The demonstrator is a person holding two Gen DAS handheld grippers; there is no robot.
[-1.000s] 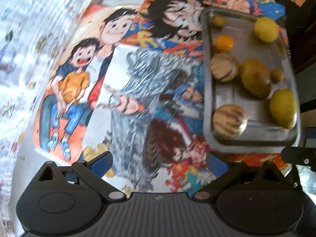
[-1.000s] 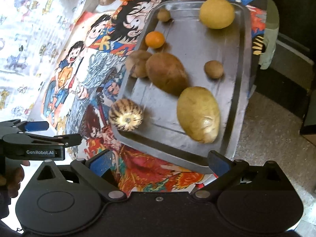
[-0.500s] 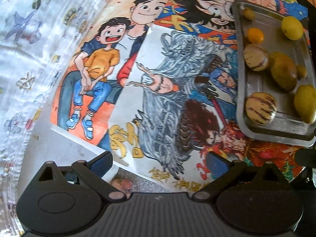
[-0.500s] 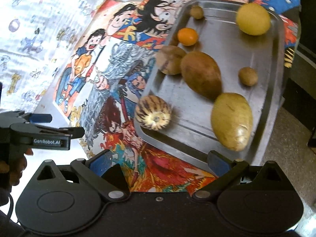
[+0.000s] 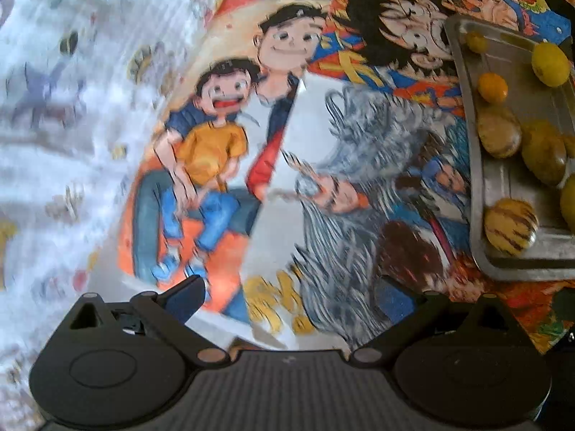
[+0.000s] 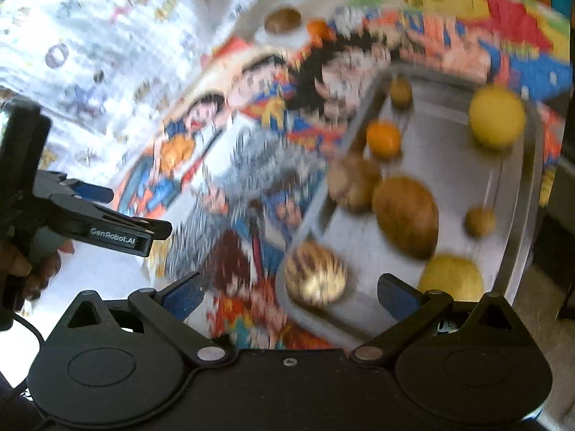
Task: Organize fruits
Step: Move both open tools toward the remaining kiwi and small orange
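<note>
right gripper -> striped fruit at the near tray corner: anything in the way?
Nothing visible. The right gripper is open and empty, and the striped fruit sits right ahead between its fingers. The nearest thing is the tray's low near rim, under the approach. The brown fruit lies farther back, apart from it.

We hold our left gripper (image 5: 291, 294) and right gripper (image 6: 287, 292) with fingers spread wide, both empty, left hand (image 6: 21, 262) gripping its handle

A bright cartoon-print cloth (image 5: 273, 151) covers the table, and a pale patterned white cloth (image 5: 72, 115) runs along its left. Grey speckled floor (image 6: 539, 309) shows at near right, dark furniture (image 6: 566, 186) beside it.
</note>
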